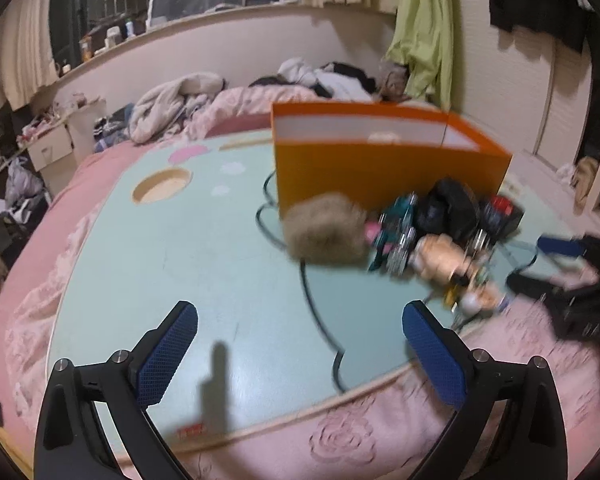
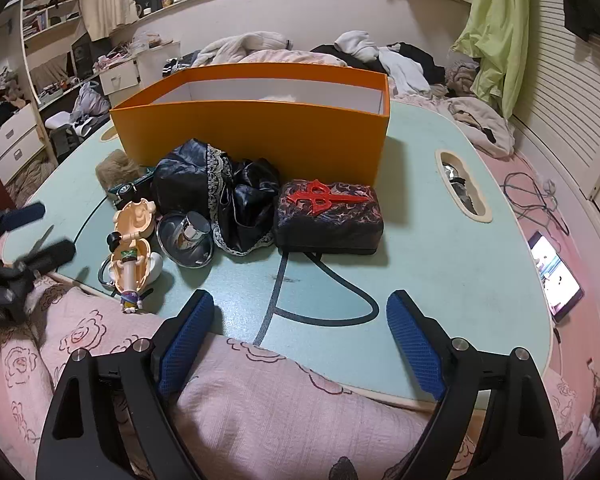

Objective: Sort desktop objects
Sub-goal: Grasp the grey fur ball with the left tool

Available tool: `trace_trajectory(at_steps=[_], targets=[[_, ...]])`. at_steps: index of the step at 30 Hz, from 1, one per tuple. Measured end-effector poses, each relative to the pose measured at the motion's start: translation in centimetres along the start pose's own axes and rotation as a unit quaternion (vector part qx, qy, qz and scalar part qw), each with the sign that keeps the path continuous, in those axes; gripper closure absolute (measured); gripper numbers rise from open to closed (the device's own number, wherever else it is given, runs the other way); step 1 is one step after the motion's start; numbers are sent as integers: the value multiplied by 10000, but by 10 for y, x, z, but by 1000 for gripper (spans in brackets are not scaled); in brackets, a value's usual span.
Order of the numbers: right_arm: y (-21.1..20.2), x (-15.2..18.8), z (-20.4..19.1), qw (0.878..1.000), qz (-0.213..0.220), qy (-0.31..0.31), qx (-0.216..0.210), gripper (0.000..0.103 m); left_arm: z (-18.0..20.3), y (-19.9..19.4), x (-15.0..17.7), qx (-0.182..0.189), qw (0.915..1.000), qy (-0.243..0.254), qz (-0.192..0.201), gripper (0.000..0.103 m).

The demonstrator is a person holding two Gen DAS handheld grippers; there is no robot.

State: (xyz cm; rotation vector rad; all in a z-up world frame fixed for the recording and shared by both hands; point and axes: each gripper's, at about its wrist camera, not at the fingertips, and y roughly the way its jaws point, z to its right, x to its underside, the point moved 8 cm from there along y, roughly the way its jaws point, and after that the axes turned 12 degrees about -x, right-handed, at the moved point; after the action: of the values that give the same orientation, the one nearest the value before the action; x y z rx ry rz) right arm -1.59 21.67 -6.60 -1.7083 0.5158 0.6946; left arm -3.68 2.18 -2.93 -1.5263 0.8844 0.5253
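Orange box open-topped, white inside, both grippers' fingers spread wide, holding nothing.

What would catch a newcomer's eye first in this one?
The big orange box standing open at the back of the pale green table. Next, the clutter lined up along its front: a dark box with a red emblem, black lace-trimmed fabric, a shiny metal dish and a peach toy figure.

Green curtain, lit phone, white drawers, heaped laundry
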Motion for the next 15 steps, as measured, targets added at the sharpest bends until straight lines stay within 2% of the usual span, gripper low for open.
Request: trace_trajectory(at_steps=[3,6,8,10,11,12,15], targets=[[0,0,0,10000,-1,0,2,15,2,7,-20,38,10000,-44,12,7],[0,0,0,10000,-1,-1,3,15,3,26,-37,69,9995,-221,-191,10],[-1,0,0,10000,-2,1,2,15,5,40,-44,218,9985,-381,-340,14],[-1,0,0,10000,-1,0,1,15,6,55,-45,359,9965,-473,-582,34],[-1,0,0,10000,0,0,2,15,9,64,-42,553,9940,-485,-803,59],[-1,1,0,10000,1,0,3,15,11,66,-39,681,9924,-515,-884,65],[-1,0,0,10000,17,5,-3,15,4,60,-35,541,9947,-579,-651,65]])
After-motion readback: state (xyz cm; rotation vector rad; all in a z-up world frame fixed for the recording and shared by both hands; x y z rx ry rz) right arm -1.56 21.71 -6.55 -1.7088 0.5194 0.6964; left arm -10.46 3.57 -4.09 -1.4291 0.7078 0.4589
